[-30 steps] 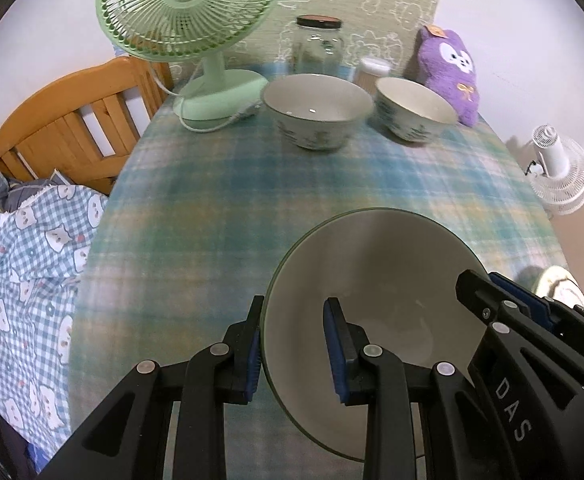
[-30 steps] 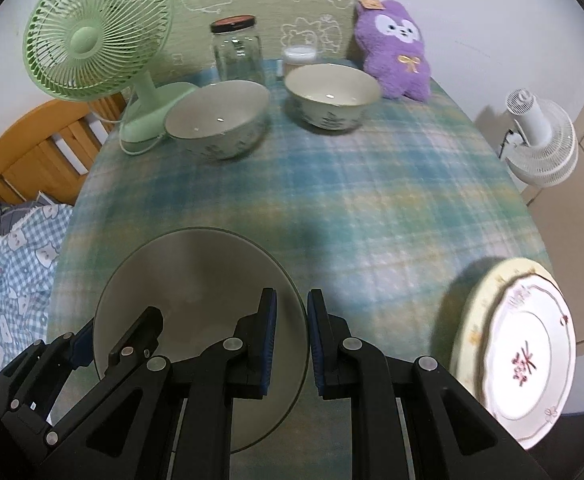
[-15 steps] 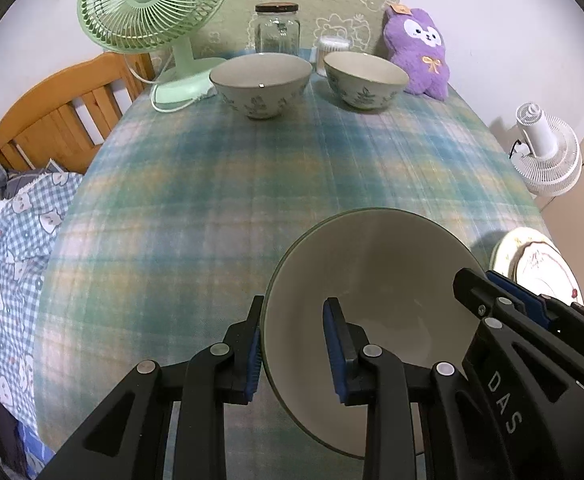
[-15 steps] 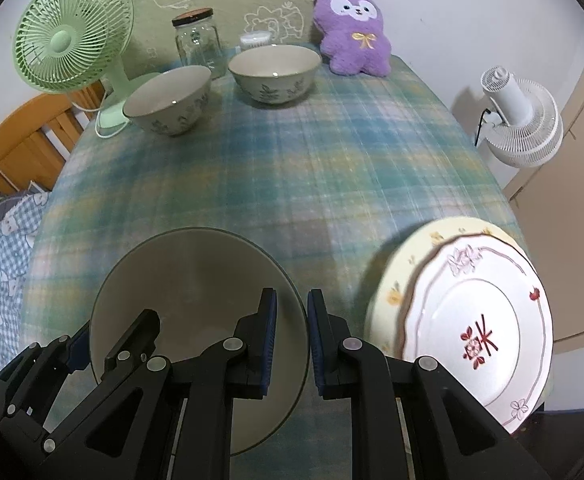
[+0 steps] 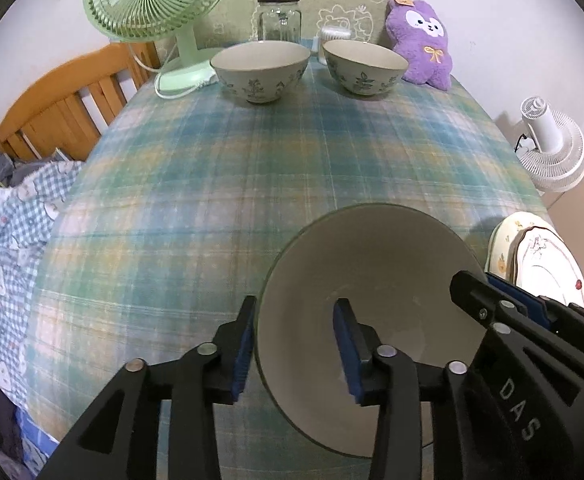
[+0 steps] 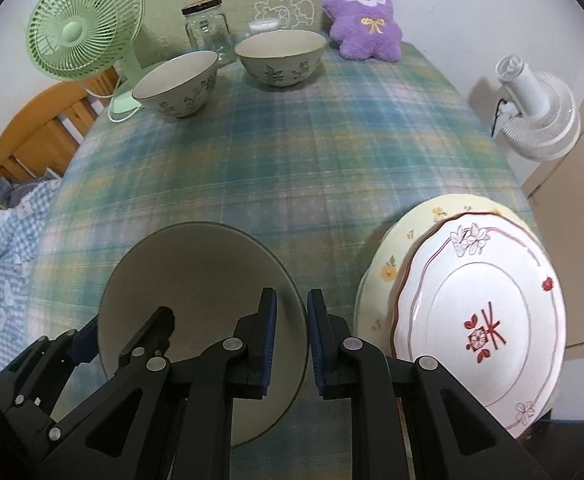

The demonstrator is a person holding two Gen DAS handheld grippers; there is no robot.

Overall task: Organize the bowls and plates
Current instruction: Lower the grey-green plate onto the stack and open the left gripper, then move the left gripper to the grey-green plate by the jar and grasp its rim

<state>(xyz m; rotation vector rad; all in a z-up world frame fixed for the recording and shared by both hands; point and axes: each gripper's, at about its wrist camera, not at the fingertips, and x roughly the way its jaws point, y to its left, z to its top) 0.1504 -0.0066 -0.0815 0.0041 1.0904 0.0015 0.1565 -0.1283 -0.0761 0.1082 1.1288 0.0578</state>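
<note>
The left tool (image 5: pixel 294 344) has just been spreading: its jaws now straddle the near rim of the big bowl (image 5: pixel 376 276) with a gap on the inner side, where before they pinched it. The right tool (image 6: pixel 291 338) is pressed on that bowl's right rim, low centre of frame. Since the earlier frames the plates have slid further into view. Count: three bowls, the held one plus two patterned bowls (image 6: pixel 179 84) at upper centre, and two stacked plates (image 6: pixel 484 320) at lower right on the plaid surface (image 6: pixel 292 168).
</note>
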